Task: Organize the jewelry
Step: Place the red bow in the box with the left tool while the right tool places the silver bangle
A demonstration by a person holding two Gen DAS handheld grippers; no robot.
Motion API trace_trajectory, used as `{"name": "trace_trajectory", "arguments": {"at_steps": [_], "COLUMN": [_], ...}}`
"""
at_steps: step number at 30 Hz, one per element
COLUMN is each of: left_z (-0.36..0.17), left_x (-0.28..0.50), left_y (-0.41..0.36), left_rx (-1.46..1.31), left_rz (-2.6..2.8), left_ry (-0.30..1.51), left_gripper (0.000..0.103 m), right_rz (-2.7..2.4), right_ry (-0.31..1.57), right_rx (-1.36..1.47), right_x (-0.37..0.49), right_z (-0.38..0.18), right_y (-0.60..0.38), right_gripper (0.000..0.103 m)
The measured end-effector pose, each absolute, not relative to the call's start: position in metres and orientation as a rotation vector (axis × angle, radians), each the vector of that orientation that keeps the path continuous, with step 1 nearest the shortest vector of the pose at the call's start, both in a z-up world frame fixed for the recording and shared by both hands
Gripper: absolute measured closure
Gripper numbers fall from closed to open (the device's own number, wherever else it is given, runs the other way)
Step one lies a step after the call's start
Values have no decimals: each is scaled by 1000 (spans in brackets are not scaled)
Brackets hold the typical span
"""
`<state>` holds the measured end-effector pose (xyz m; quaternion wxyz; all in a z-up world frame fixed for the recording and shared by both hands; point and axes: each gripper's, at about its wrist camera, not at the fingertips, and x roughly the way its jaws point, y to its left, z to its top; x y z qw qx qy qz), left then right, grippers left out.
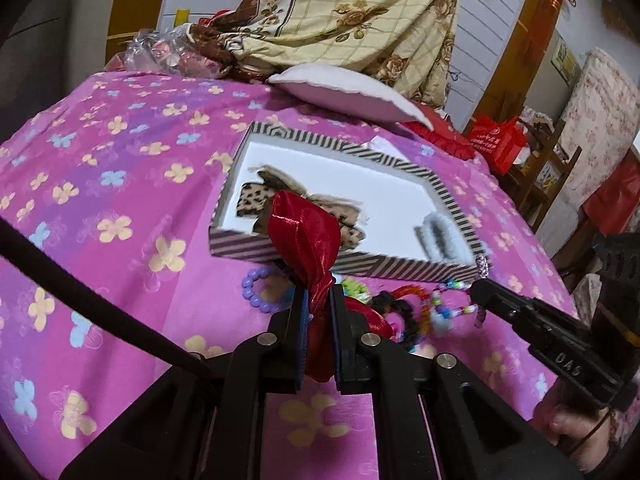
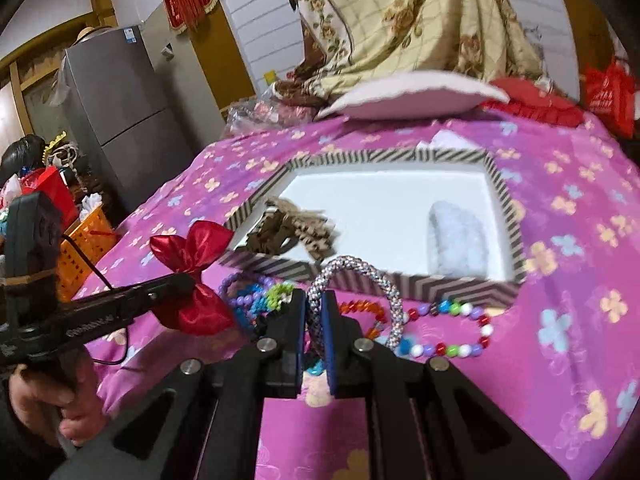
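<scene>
My left gripper (image 1: 318,300) is shut on a shiny red ribbon bow (image 1: 304,236) and holds it above the bedspread, just in front of the striped box (image 1: 276,250). The bow also shows in the right wrist view (image 2: 192,276). My right gripper (image 2: 314,308) is shut on a silver sparkly rope bracelet (image 2: 360,272), lifted near the box's front wall (image 2: 400,284). The box holds a leopard-print hair tie (image 1: 256,198) and a pale fluffy piece (image 2: 456,240). Several bead bracelets (image 2: 448,324) lie on the bedspread in front of the box.
A pink flowered bedspread (image 1: 100,208) covers the bed. A white pillow (image 1: 340,92) and a yellow floral quilt (image 1: 360,12) lie behind the box. A purple bead ring (image 1: 256,288) lies left of the pile. A grey fridge (image 2: 120,108) and an orange basket (image 2: 80,252) stand at the left.
</scene>
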<state>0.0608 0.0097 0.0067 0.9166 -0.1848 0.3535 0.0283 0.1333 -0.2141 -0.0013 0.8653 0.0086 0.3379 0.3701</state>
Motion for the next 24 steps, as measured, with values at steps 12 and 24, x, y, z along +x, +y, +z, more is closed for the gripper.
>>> {"name": "trace_trajectory", "arguments": {"at_steps": [12,24], "left_z": [38,39], "left_x": [84,149], "left_y": [-5,8], "left_rx": [-298,-316], "left_rz": [77,41], "left_ry": [711,670], "left_gripper": [103,103], "right_rz": [734,693], "right_ry": [666,621], "right_rx": [80,64], "right_x": [148,174], "right_z": [11,15], "right_y": [-235,-228], "right_gripper": [95,95]}}
